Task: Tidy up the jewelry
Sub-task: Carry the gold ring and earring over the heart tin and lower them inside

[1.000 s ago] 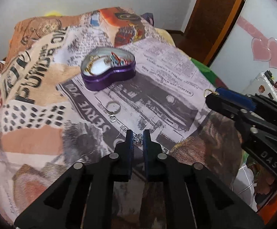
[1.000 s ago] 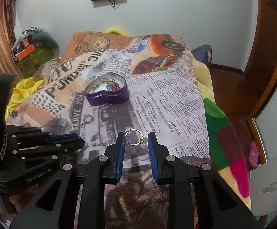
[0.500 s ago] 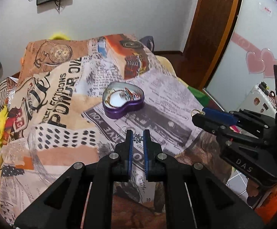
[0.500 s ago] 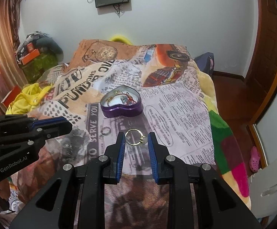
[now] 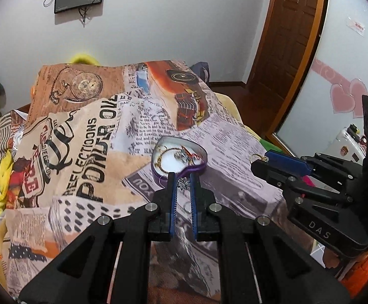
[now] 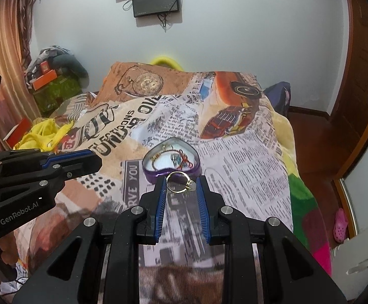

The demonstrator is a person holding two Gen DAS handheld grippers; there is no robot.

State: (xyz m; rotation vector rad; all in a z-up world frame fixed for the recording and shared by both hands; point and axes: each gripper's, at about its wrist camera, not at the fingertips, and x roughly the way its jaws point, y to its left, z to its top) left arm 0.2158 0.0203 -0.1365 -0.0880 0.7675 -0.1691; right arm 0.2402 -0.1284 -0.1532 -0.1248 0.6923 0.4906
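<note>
A purple heart-shaped tin [image 5: 202,168] [image 6: 153,173] sits open on the printed blanket, with several chains and colourful pieces inside. My left gripper [image 5: 182,180] is shut on a small silver flower-shaped charm [image 5: 184,183], held in the air just short of the tin. My right gripper [image 6: 182,181] is shut on a thin gold ring [image 6: 176,186] with a small stone, also hanging just short of the tin. In the left wrist view the right gripper [image 5: 258,160] comes in from the right with the gold ring [image 5: 256,156] at its tip. In the right wrist view the left gripper [image 6: 94,159] enters from the left.
The blanket [image 6: 247,167] covers a bed that drops off at the right to a wooden floor. A pale loose ring [image 5: 187,207] lies on the blanket under my left fingers. Yellow cloth [image 6: 44,131] is bunched at the bed's left edge. A screen [image 6: 156,0] hangs on the far wall.
Both grippers have lifted off the blanket with their pieces still held. The tin now shows just beyond both pairs of fingertips, and more of the far wall is in view.
</note>
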